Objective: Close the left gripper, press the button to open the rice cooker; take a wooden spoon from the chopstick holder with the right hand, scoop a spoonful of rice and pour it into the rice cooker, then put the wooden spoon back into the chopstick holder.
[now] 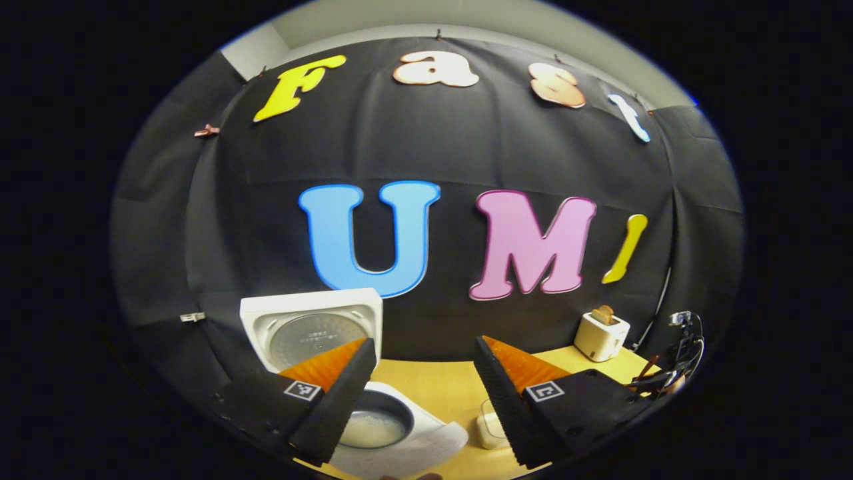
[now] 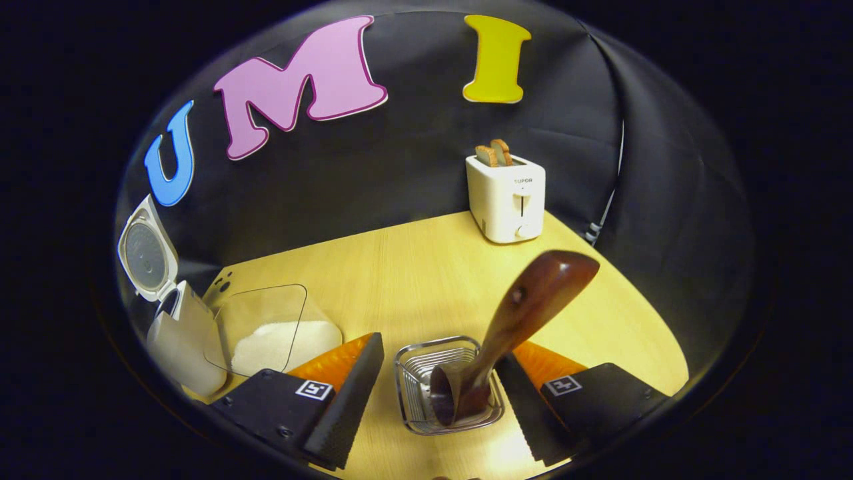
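The white rice cooker [image 1: 413, 447] stands open below my left gripper [image 1: 422, 343], its lid [image 1: 313, 327] raised and its inner pot [image 1: 373, 420] showing a pale filling. The left gripper is open and holds nothing. In the right gripper view the dark wooden spoon [image 2: 526, 307] stands in the wire chopstick holder [image 2: 416, 373], leaning up and to the right. My right gripper [image 2: 440, 350] is open, one finger on each side of the holder, and the spoon's stem crosses just in front of the right finger. A clear container of white rice [image 2: 273, 333] sits left of the holder, beside the rice cooker [image 2: 176, 340].
A white toaster [image 2: 506, 197] holding bread slices stands at the back of the wooden table [image 2: 413, 267], near the black cloth wall. The left gripper view shows the rice container [image 1: 490, 430] between its fingers and a black device [image 1: 683, 350] at the far right.
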